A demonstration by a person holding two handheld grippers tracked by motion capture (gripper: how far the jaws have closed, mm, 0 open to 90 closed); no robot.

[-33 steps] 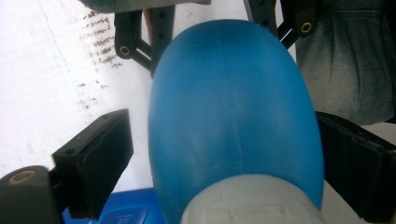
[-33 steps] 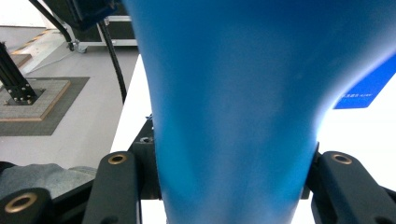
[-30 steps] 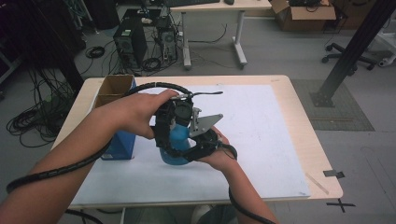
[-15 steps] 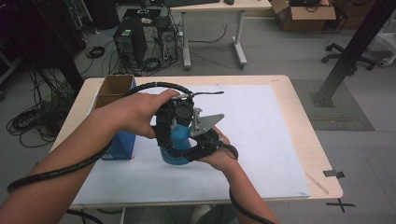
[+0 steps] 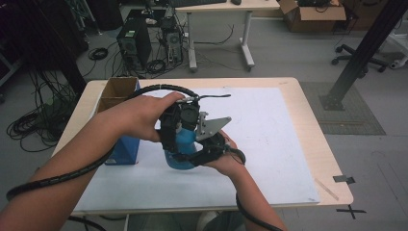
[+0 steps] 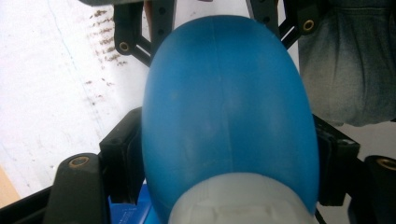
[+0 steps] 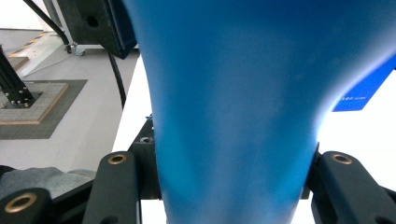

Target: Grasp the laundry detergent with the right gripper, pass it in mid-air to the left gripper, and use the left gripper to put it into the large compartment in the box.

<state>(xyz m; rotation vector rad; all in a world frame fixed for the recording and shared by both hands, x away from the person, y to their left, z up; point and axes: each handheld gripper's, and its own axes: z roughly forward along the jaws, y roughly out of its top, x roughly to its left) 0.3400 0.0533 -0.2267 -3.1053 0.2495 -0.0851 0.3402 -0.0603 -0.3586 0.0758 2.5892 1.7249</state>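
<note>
A blue soft bottle (image 5: 179,150) stands on the white sheet (image 5: 274,134) at the table's middle. My left gripper (image 5: 179,126) reaches in from the left over its upper part. In the left gripper view its pads (image 6: 125,161) lie against both sides of the blue bottle (image 6: 224,116), above a pale cap; the jaws have just been closing with the bottle between them. My right gripper (image 5: 195,155) comes from the near side, shut on the bottle's lower body. In the right gripper view the bottle (image 7: 233,93) sits between that gripper's pads (image 7: 147,168).
A blue box (image 5: 122,150) stands just left of the bottle, and an open cardboard box (image 5: 115,90) sits behind it at the table's left edge. The sheet covers most of the wooden table (image 5: 317,115). Cables trail from both grippers.
</note>
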